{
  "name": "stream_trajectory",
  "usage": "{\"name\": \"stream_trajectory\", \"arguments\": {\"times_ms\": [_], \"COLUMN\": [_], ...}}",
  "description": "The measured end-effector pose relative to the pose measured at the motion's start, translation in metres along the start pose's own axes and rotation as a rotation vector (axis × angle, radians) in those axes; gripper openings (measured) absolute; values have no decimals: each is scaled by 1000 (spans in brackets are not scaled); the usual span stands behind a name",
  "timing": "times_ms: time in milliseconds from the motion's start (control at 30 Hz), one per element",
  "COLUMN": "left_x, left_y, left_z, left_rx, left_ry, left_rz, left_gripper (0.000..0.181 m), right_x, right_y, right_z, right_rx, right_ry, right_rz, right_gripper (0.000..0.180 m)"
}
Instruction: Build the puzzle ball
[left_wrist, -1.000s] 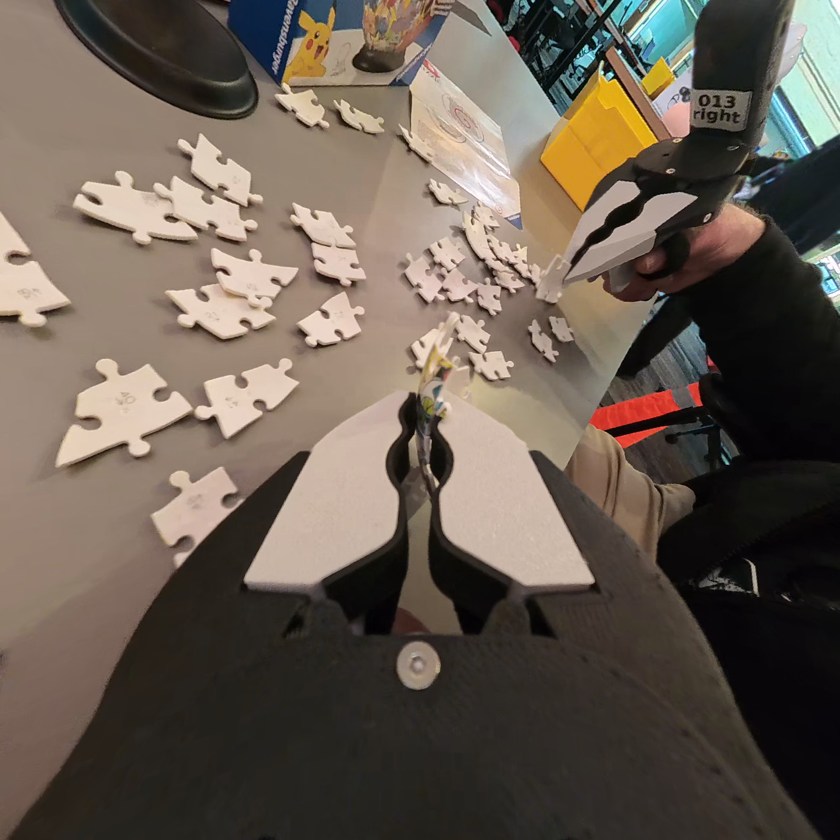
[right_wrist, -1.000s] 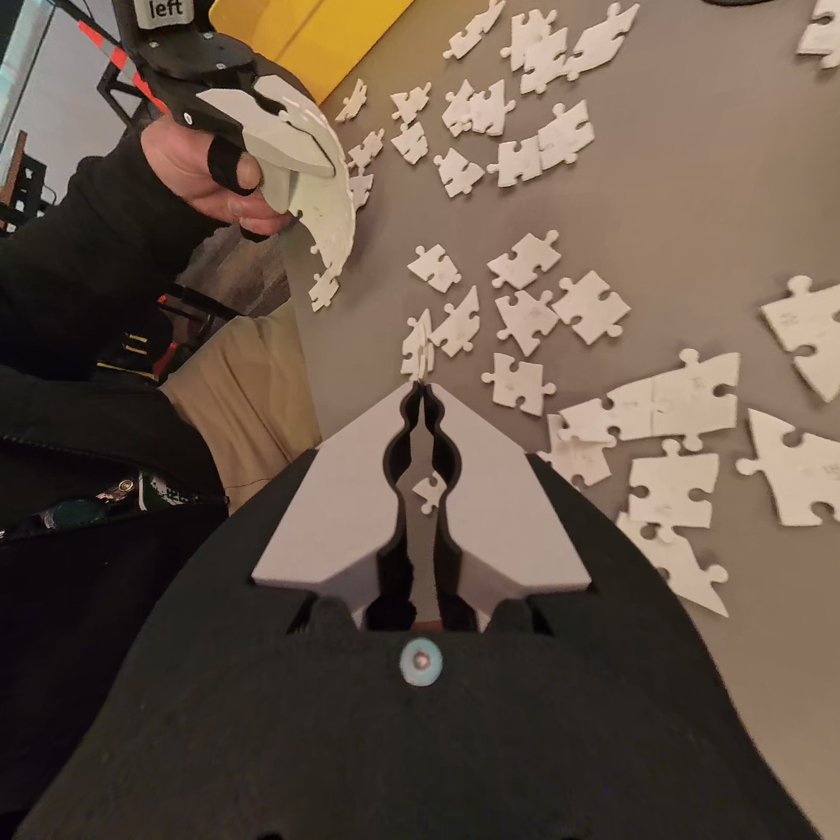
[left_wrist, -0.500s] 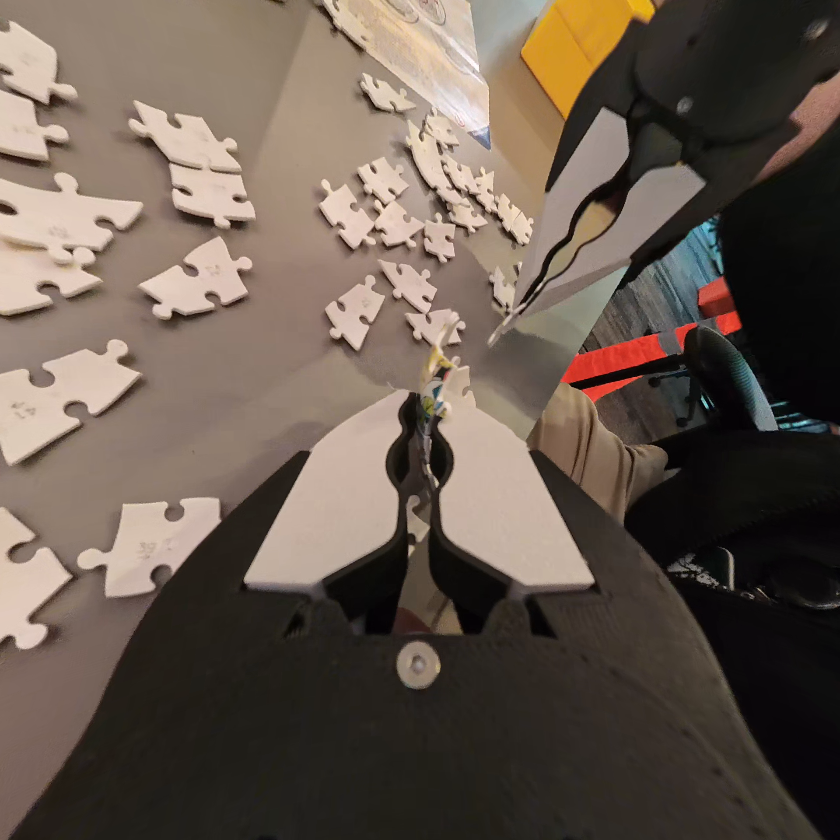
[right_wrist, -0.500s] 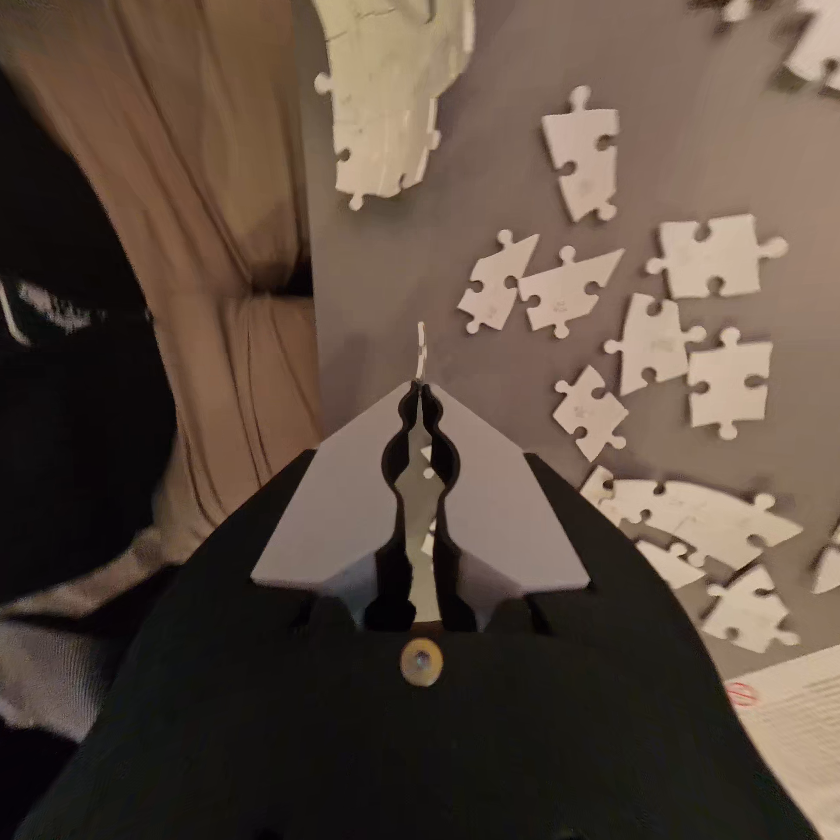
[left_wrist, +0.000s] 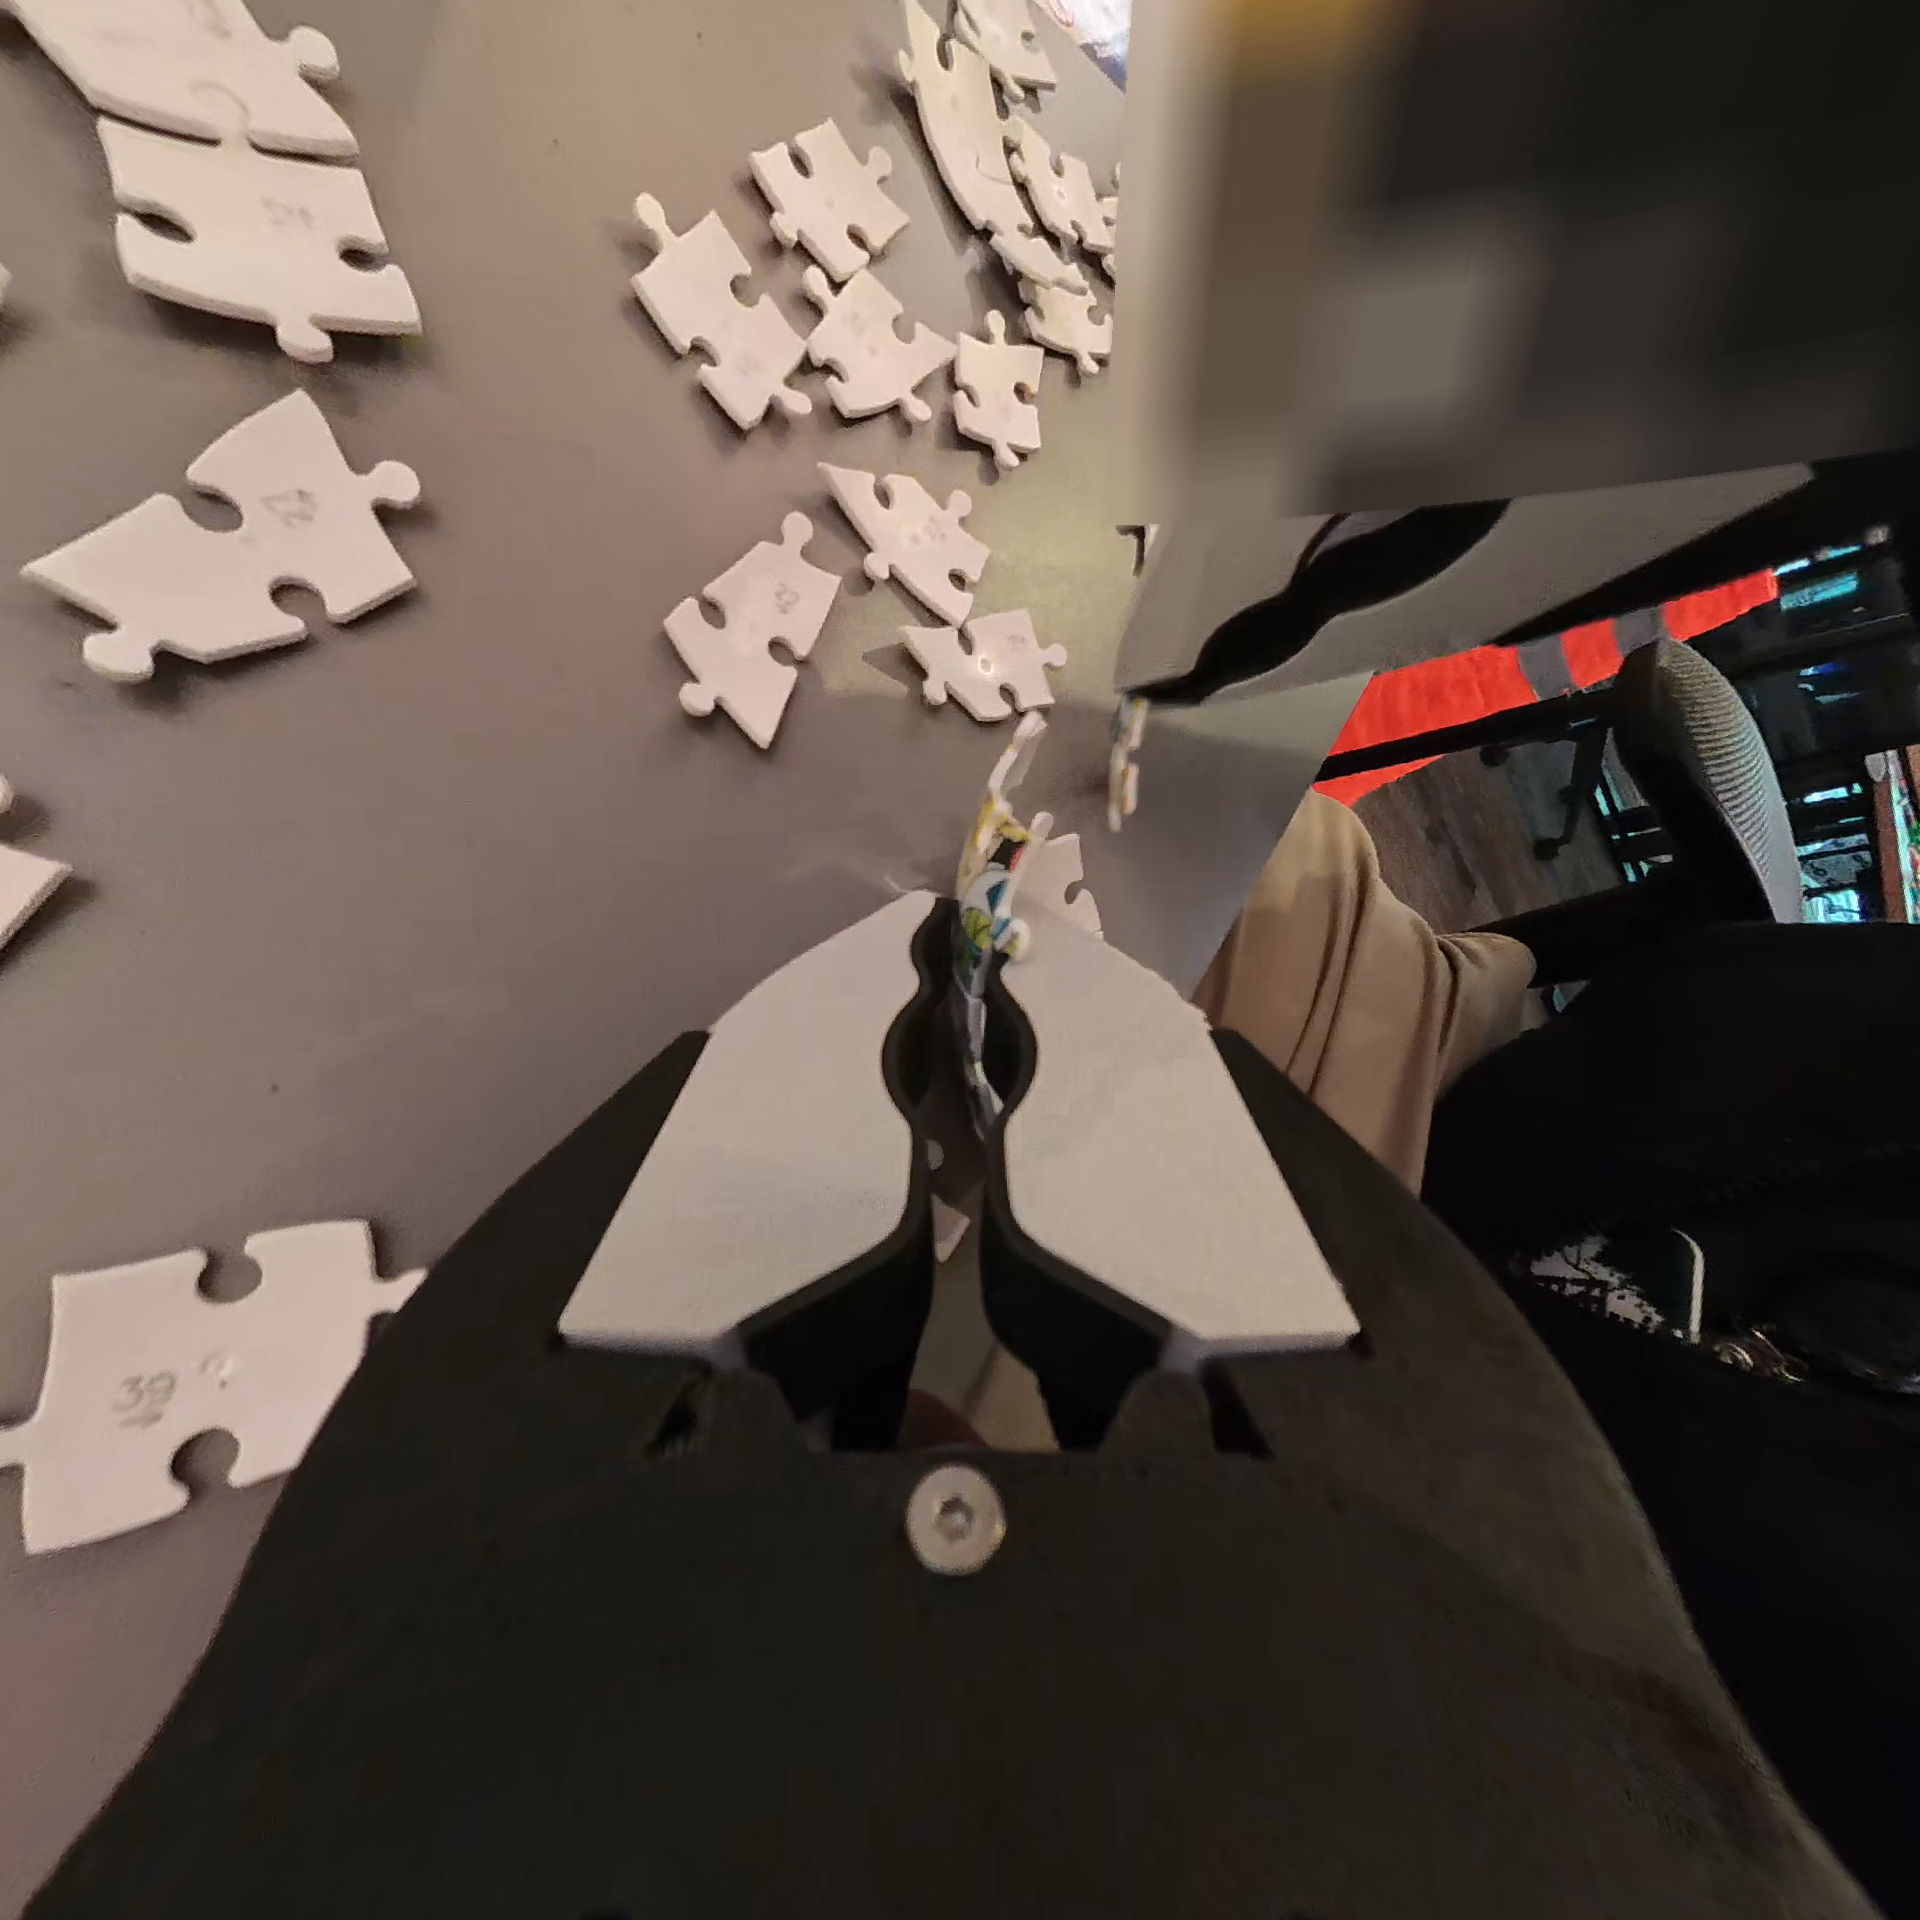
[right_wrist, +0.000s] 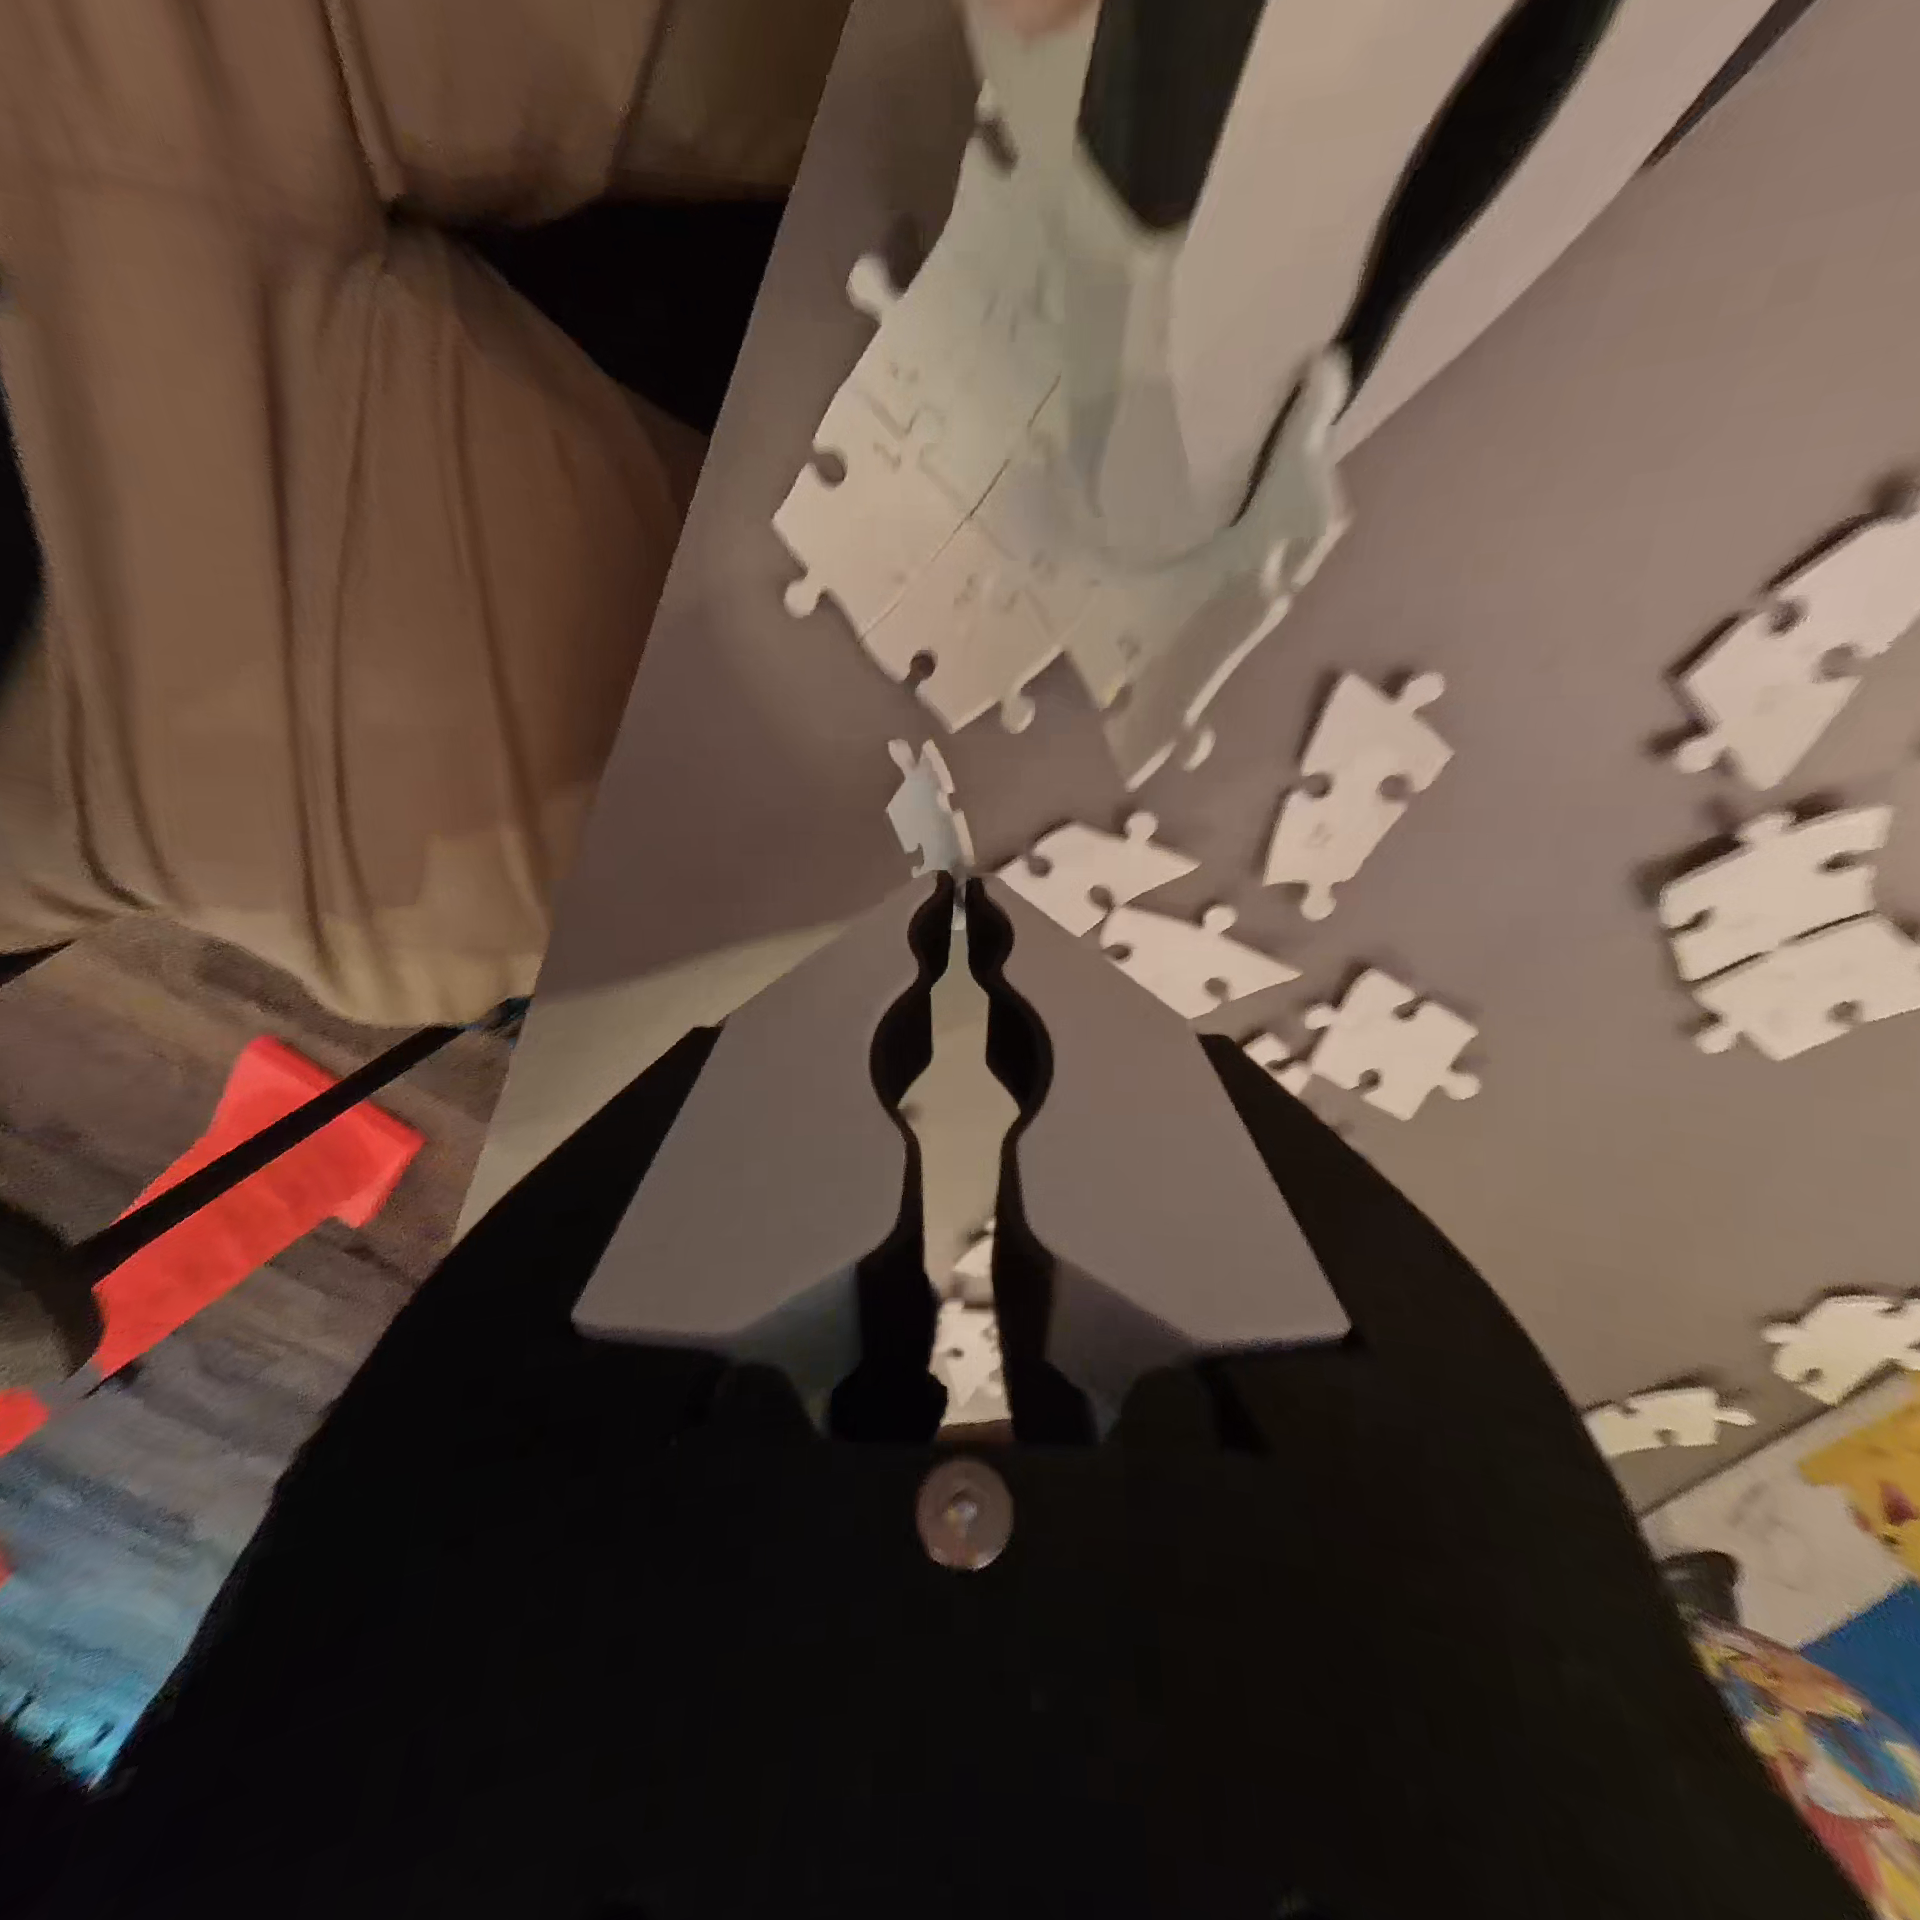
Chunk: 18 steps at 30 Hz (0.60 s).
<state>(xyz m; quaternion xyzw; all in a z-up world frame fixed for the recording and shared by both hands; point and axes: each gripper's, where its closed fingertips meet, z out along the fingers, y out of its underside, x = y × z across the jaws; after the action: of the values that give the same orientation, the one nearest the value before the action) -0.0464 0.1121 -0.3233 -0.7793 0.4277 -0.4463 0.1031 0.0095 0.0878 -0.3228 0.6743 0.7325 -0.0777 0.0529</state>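
Observation:
My left gripper (left_wrist: 961, 914) is shut on a joined, curved section of puzzle pieces (left_wrist: 992, 883), seen edge-on with its printed side showing. In the right wrist view that section (right_wrist: 935, 540) shows its white back, hanging from the left gripper's fingers (right_wrist: 1299, 156). My right gripper (right_wrist: 956, 883) is shut on one small white puzzle piece (right_wrist: 928, 810), just below the section's lower edge and a little apart from it. In the left wrist view the right gripper (left_wrist: 1127, 691) holds that piece (left_wrist: 1125, 769) close to the section's tip. Both hover over the grey table (left_wrist: 416, 883).
Several loose white pieces (left_wrist: 758, 623) lie face down across the table, also in the right wrist view (right_wrist: 1351, 800). The puzzle box (right_wrist: 1849, 1662) and a paper sheet (right_wrist: 1745, 1507) sit at lower right. The person's beige trouser leg (right_wrist: 312, 520) lies past the table edge. My hands' fingertips stand some 6 cm from each other.
The two grippers have come together. The right gripper swung in with its small piece, which now sits just under the edge of the section held by the left gripper.

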Motion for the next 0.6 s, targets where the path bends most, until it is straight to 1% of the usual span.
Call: {"name": "stream_trajectory", "arguments": {"times_ms": [100,200,300,367,467,533,600], "left_x": [-1,-2,-3,-3,-4,-4,-5], "left_y": [-1,0,0,0,1,1,1], "left_z": [1,0,0,0,0,0,-1], "left_rx": [-2,-1,-3,-7,-14,-22,-25], "left_ry": [2,3,6,8,10,10,5], "left_rz": [1,-2,-6,-8,-13,-13,-9], "left_gripper": [3,4,4,4,3,3,3], "right_x": [12,18,15,8,4,2,7], "right_y": [-14,-17,-10,-4,0,-2,-3], "right_z": [-3,-12,-17,-15,-1,9,14], "right_rx": [50,126,218,282,367,408,441], "right_ry": [89,149,175,187,199,200,250], "right_rz": [-14,72,240,356,558,644,716], "right_gripper": [7,19,23,21,19,24,26]}}
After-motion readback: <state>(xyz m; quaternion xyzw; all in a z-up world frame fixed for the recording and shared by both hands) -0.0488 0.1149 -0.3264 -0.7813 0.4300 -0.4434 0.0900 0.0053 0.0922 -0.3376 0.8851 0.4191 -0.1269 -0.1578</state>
